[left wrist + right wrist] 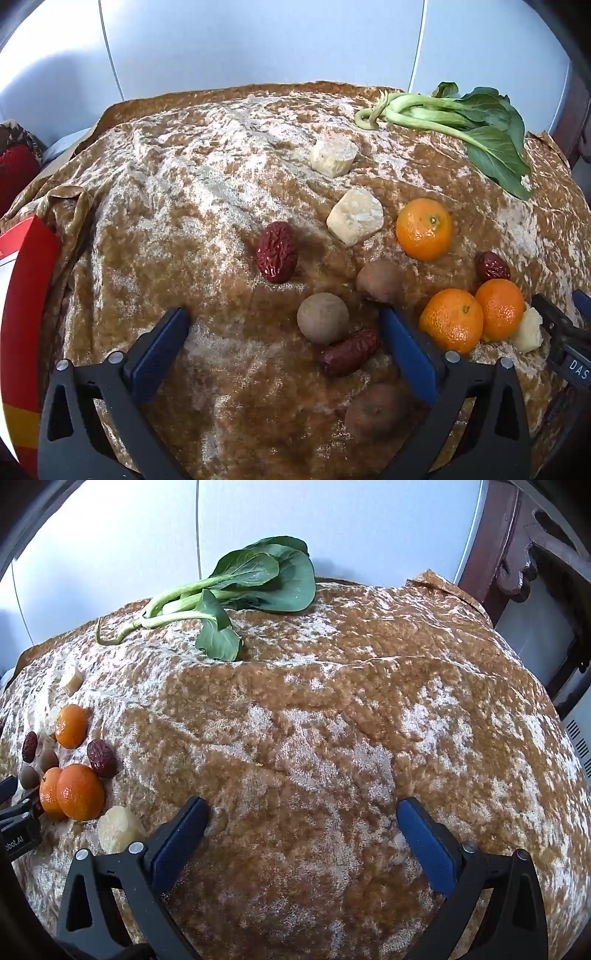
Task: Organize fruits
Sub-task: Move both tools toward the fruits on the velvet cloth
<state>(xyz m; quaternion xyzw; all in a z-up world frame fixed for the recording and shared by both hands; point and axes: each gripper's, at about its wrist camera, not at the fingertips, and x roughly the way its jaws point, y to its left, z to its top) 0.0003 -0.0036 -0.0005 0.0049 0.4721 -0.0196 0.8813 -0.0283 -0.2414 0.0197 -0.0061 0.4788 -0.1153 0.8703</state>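
From the left wrist: left gripper point(284, 314) wide open and holding nothing, low over the brown cloth point(177, 206), with a round brown fruit point(323, 318) and a red date point(349, 350) touching each other between the blue fingers; best to close softly on just one. From the right wrist: right gripper point(302, 806) also wide open over bare cloth, two oranges point(72, 792) touching off to its left.

Both wrist cams sit low, near the brown cloth point(229, 177), facing the far wall – left over fruit, right over bare cloth (shared: greens point(236, 587), tangerines point(79, 792)).
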